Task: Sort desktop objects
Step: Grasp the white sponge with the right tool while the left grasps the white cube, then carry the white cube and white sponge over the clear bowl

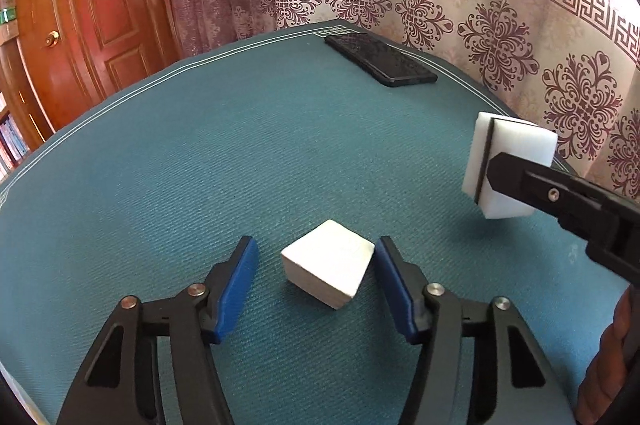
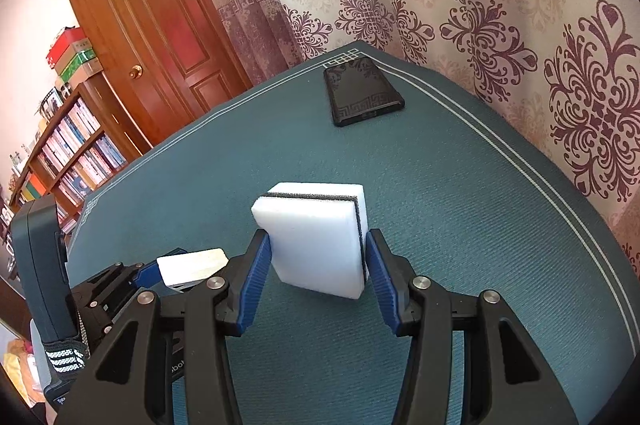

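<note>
A small white block (image 1: 327,263) lies on the teal table mat (image 1: 200,165), between the blue pads of my left gripper (image 1: 315,263). That gripper is open; its right pad is at the block's corner, its left pad stands apart. My right gripper (image 2: 316,257) is shut on a white sponge with a black middle layer (image 2: 316,237), held upright above the mat. The left wrist view shows the same sponge (image 1: 508,161) at the right, with a black finger on it. The white block (image 2: 192,265) and the left gripper's fingers appear at the lower left of the right wrist view.
A black phone (image 1: 380,59) lies flat near the mat's far corner (image 2: 362,91). A patterned curtain (image 1: 520,25) hangs behind the far and right edges. A wooden door (image 2: 160,17) and a bookshelf (image 2: 68,153) stand to the left. A hand (image 1: 612,353) shows at lower right.
</note>
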